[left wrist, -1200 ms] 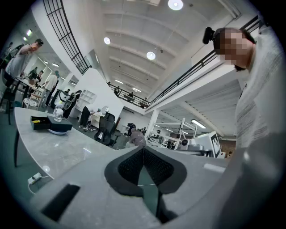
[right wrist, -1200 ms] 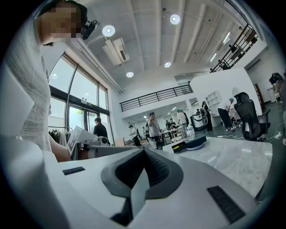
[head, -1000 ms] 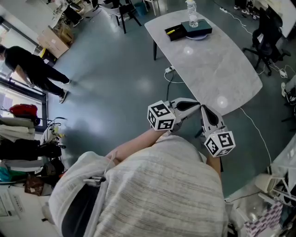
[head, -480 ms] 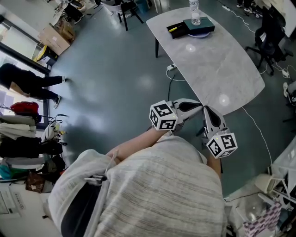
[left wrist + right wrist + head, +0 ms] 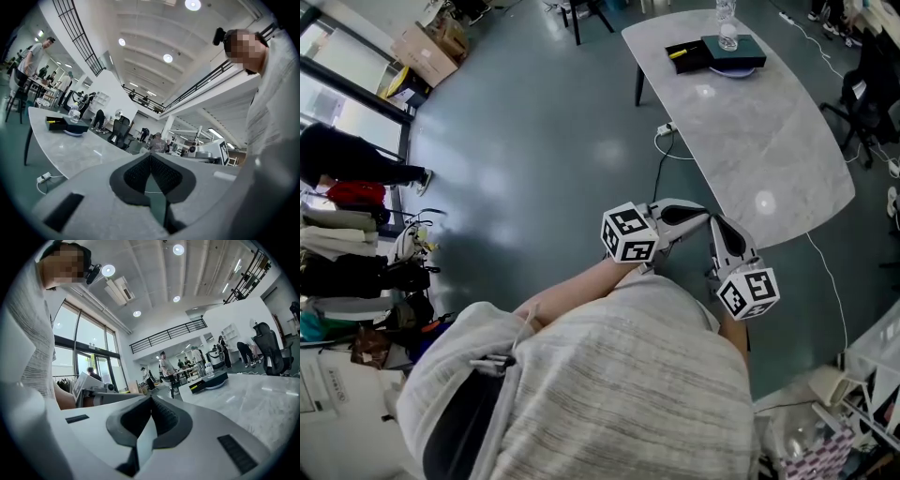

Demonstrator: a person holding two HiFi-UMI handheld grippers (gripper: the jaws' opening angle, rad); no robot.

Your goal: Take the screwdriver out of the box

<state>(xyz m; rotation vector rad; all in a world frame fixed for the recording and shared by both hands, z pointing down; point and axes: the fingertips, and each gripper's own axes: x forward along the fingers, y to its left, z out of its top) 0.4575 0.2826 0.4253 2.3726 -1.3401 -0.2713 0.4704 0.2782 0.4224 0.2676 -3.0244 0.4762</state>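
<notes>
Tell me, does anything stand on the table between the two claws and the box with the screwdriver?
Nothing visible does. Bare table runs from the left claw and right claw, both shut and empty, to the open box at its far end. The bottle stands beside the box, not before it.

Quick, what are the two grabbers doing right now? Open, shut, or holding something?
Left gripper: closed, holding nothing.
Right gripper: closed, holding nothing.
</notes>
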